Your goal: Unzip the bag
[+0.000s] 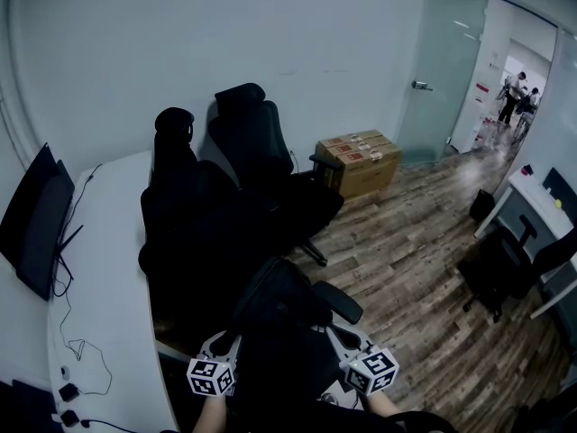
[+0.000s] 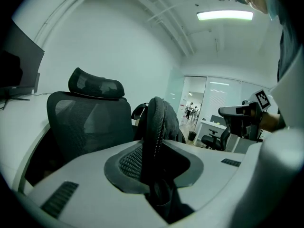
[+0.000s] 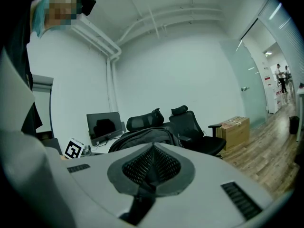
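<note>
A black backpack (image 1: 281, 327) stands upright at the bottom middle of the head view, between my two grippers. My left gripper (image 1: 224, 343) is on its left side. In the left gripper view that gripper (image 2: 154, 177) is shut on a fold of the bag's edge (image 2: 154, 127), and the zipper track runs up along that fold. My right gripper (image 1: 350, 339) is on the bag's right side. In the right gripper view its jaws (image 3: 151, 172) are pressed together on a thin dark strip, apparently the zipper pull, with the bag's rounded top (image 3: 142, 137) just beyond the tips.
Black office chairs (image 1: 248, 174) crowd the space right behind the bag. A white desk (image 1: 113, 269) with a dark monitor (image 1: 36, 219) and cables runs along the left. Cardboard boxes (image 1: 359, 162) sit on the wood floor by the glass door. Another desk (image 1: 539, 207) stands at the right.
</note>
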`<state>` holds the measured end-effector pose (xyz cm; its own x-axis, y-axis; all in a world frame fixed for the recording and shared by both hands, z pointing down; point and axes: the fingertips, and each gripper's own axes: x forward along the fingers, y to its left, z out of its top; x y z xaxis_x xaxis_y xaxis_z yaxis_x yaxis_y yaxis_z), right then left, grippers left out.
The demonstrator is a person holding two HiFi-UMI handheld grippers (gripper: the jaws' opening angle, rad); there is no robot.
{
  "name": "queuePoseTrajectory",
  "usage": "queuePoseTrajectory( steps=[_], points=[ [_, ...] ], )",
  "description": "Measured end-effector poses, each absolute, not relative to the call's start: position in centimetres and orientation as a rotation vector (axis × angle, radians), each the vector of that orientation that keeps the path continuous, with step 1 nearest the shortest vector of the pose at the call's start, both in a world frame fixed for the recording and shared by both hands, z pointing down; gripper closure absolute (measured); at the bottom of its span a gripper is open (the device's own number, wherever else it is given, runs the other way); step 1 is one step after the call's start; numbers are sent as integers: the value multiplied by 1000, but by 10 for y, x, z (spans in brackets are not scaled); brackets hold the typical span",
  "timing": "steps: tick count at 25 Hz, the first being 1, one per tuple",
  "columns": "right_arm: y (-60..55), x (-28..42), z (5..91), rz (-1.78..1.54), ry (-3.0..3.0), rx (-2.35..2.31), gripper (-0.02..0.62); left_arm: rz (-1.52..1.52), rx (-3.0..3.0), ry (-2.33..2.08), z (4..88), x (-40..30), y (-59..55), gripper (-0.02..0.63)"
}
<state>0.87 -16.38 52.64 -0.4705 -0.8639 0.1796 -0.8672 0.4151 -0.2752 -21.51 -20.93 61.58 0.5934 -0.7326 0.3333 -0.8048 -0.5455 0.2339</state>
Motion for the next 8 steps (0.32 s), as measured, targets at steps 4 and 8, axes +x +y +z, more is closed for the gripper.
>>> queuePoseTrajectory(
  steps=[4, 8],
  points=[
    [-165, 6, 530, 528, -2633, 1615, 551, 268, 2474, -1230, 616, -214, -209, 512],
    [-168, 3, 532, 534, -2631, 1614, 551, 256, 2486, -1224, 615, -213, -212, 512]
  ],
)
